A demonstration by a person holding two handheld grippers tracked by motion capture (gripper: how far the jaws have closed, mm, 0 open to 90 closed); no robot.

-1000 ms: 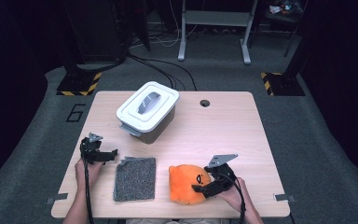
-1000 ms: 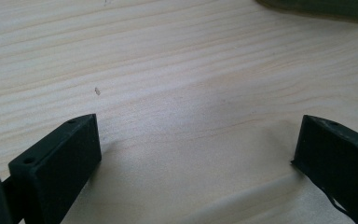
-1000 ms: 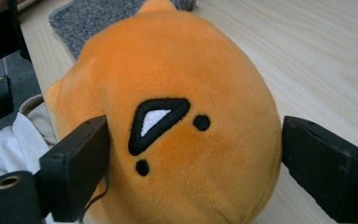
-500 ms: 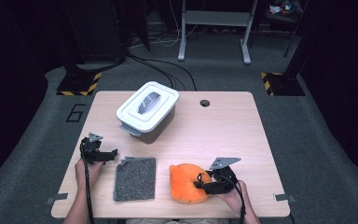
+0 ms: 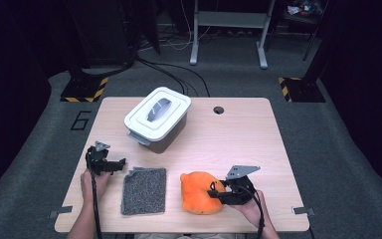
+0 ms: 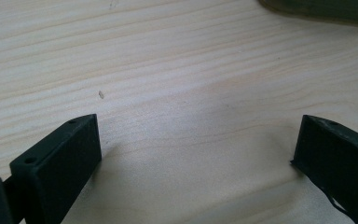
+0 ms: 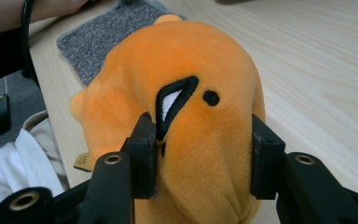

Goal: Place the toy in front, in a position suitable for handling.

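Right gripper [image 5: 213, 192] is clamped on the orange plush [image 5: 199, 192]. Its jaws have just been closing, and the plush sits between them. In the right gripper view, both pads press into the plush [image 7: 186, 107], one on each flank, and the fabric bulges between them. A black-rimmed white eye patch and a black dot lie on the plush surface just ahead of the pads. The grey three-cornered plate on this gripper points away from the person.

Plush position: near edge of the tabletop [image 5: 248, 134], right of centre, resting on the wood. The grey mat [image 5: 144, 190] lies flat just to its left, apart from it. The same mat [image 7: 107, 30] appears beyond the plush in the right gripper view.

Left gripper [image 5: 121, 163] is open and holds nothing. In the left gripper view its jaws stand wide apart over bare wood [image 6: 191, 93], with nothing between them. It sits at the left side of the tabletop, just beyond the mat's far left corner, jaws pointing toward the centre.

A white lidded bin [image 5: 157, 118] stands at the far left-centre of the tabletop, well apart from both grippers. Its lid is on, with a grey handle across the top.

A round hole [image 5: 218, 110] in the tabletop lies to the right of the bin.
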